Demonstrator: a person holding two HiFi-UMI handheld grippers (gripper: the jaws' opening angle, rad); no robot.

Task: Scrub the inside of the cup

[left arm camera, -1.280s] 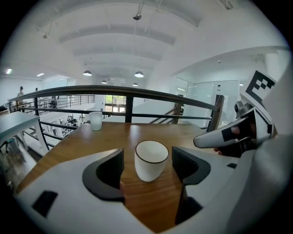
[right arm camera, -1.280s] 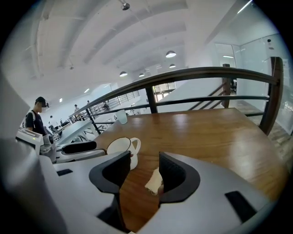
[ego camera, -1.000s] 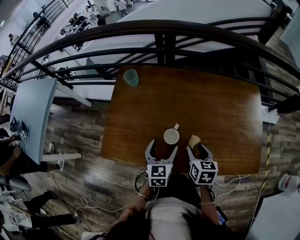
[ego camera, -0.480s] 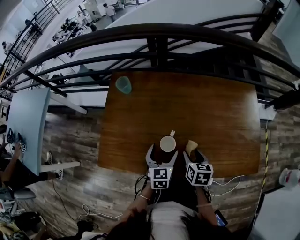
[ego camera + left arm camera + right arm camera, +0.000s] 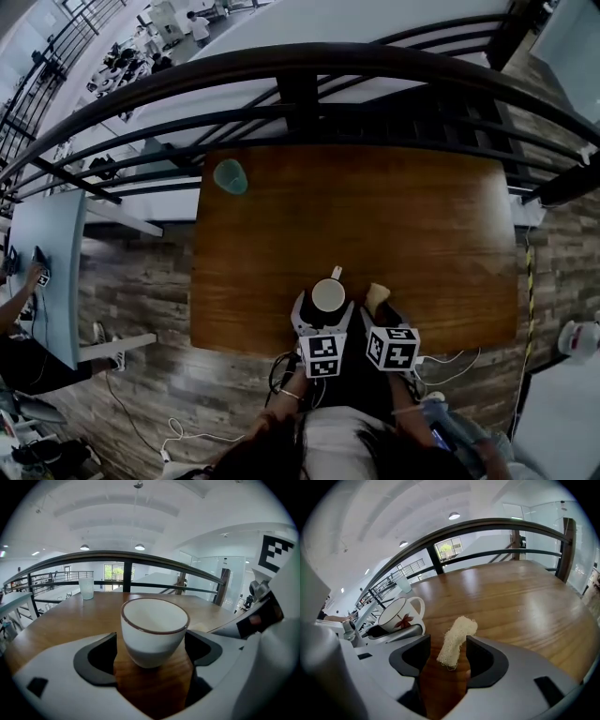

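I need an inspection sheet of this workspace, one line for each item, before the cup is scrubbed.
Surface: wooden table, no spill seen.
Job's things: cup upright; scrubber beside it.
Clutter: a glass at the far left corner.
Grippers: left gripper around the cup, right gripper around the scrubber; both pairs of jaws have just been opening and grip nothing.
Cables: white cables on the floor.
Surroundings: black railing behind the table.

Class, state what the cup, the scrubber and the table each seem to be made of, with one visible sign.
Cup: likely glazed ceramic; smooth white gloss, brown rim.
Scrubber: probably loofah; pale, fibrous, frayed.
Table: wood or veneer; brown grain, sheen.
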